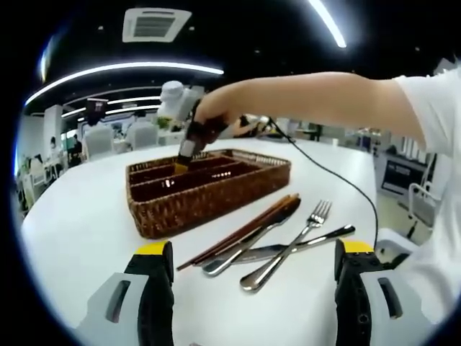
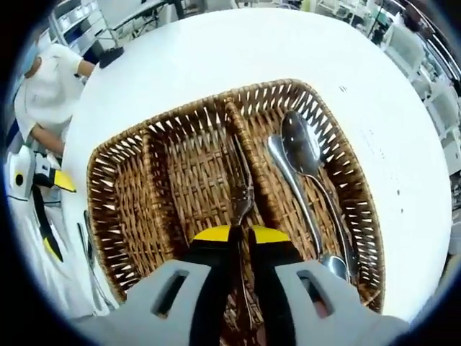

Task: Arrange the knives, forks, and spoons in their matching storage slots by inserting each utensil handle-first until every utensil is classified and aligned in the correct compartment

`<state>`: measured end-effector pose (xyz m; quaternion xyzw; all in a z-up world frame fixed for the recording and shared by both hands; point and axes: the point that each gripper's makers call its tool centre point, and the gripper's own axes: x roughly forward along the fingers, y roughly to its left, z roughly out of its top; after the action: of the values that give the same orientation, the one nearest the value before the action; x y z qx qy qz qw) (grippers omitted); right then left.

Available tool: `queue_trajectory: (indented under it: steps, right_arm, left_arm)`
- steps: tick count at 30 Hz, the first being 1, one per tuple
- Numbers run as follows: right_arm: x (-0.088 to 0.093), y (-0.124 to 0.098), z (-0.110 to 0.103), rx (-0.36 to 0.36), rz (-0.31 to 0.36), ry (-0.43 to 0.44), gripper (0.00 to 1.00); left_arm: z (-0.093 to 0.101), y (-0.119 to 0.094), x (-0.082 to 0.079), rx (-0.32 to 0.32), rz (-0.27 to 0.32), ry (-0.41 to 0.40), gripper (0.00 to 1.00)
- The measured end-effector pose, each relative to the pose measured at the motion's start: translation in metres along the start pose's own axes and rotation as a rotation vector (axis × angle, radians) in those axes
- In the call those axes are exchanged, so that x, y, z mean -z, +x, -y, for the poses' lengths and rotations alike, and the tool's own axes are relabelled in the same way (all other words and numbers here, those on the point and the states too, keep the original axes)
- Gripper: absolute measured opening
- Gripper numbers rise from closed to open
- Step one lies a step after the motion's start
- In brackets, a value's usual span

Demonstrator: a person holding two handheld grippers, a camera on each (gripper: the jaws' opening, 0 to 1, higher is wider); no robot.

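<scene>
My right gripper (image 2: 241, 234) pinches a steel fork (image 2: 240, 189) over the woven wicker tray's (image 2: 108, 180) middle slot (two glossy spoons (image 2: 302, 155) lie alongside). My left gripper (image 1: 252, 252) gapes wide above loose cutlery (image 1: 277, 241) on the white table (image 1: 79, 223).

An open-plan office: ceiling air vent (image 1: 156, 24), strip lights (image 1: 122, 70), white chairs (image 1: 99, 138) and desks behind.
</scene>
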<state>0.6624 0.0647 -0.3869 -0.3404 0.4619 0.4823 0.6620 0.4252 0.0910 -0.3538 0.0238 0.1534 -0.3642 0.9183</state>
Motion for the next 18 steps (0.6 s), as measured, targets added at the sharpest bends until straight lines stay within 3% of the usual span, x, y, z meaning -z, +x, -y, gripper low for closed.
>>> queue_trajectory:
  steps: [3, 6, 9, 14, 18]
  right_arm:
    - [0.003, -0.002, 0.002, 0.013, 0.007, -0.013, 0.08]
    - [0.007, -0.006, 0.010, 0.079, -0.012, -0.095, 0.08]
    - [0.006, -0.008, 0.005, 0.085, 0.002, -0.132, 0.08]
    - [0.008, -0.015, 0.007, 0.159, -0.015, -0.261, 0.08]
    - [0.016, -0.013, 0.000, 0.159, -0.041, -0.301, 0.08]
  left_arm:
    - [0.000, 0.001, 0.001, 0.002, -0.006, 0.004, 0.93]
    - [0.001, 0.002, 0.000, 0.006, -0.005, 0.004, 0.93]
    - [0.002, 0.003, -0.001, 0.007, -0.007, 0.006, 0.93]
    - [0.003, 0.003, -0.002, 0.010, -0.006, 0.009, 0.93]
    - [0.004, 0.005, -0.003, 0.013, -0.010, 0.012, 0.93]
